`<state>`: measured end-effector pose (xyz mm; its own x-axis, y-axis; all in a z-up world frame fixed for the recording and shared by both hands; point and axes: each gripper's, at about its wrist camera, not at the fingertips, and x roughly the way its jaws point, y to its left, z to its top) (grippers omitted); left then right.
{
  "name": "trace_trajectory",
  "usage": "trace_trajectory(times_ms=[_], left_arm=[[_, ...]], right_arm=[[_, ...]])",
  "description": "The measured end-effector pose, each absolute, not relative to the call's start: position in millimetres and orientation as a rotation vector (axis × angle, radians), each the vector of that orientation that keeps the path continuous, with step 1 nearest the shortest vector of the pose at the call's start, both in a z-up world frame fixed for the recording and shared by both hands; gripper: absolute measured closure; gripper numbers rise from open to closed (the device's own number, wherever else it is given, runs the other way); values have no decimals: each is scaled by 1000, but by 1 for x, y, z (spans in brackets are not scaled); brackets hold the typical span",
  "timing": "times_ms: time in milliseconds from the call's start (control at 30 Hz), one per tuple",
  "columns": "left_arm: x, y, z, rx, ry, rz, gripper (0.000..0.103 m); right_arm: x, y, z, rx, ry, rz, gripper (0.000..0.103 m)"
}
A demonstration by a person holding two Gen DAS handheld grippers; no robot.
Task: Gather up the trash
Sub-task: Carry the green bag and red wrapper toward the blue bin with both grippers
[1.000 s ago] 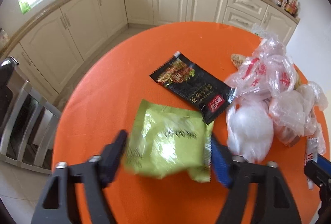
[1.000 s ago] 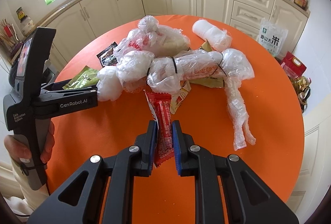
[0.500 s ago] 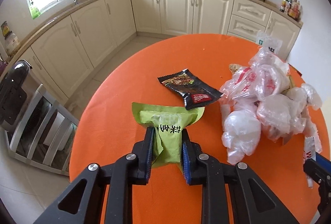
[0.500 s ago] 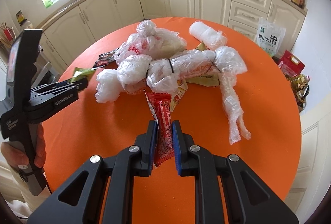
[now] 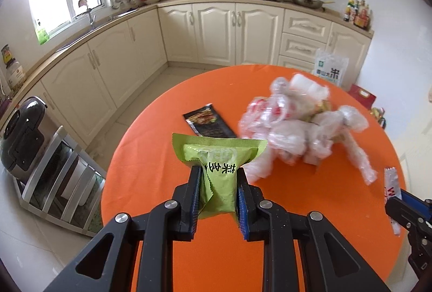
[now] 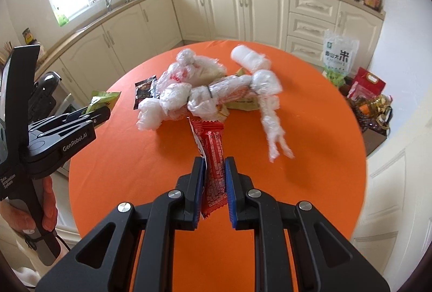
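My left gripper (image 5: 218,173) is shut on a green snack packet (image 5: 219,170) and holds it above the round orange table (image 5: 151,146). The packet also shows in the right wrist view (image 6: 104,101). My right gripper (image 6: 214,165) is shut on a red wrapper (image 6: 213,157) and holds it above the table (image 6: 324,157). A black snack packet (image 5: 209,123) lies on the table, also seen in the right wrist view (image 6: 145,91). A heap of clear plastic bags (image 5: 302,130) lies in the middle, also in the right wrist view (image 6: 210,92).
A metal rack with a grey appliance (image 5: 24,135) stands on the floor at the left. Cream kitchen cabinets (image 5: 216,35) run along the back. A rice bag (image 6: 340,57) and red packages (image 6: 367,84) stand beyond the table's far right edge.
My left gripper closed on the green packet and lifted it off the table. Both grippers rose and pulled back, and the right one kept the red wrapper.
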<state>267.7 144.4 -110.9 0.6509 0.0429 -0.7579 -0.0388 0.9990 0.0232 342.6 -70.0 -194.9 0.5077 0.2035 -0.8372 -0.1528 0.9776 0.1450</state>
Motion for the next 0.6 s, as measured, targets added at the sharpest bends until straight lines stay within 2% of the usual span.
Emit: trace_trajectory(times_ms=[267, 600], left_arm=[[237, 79, -88, 62, 832, -107, 83], [213, -40, -88, 167, 843, -386, 83]], right_arm=[[301, -128, -179, 116, 989, 76, 88], [236, -240, -167, 220, 968, -201, 87]])
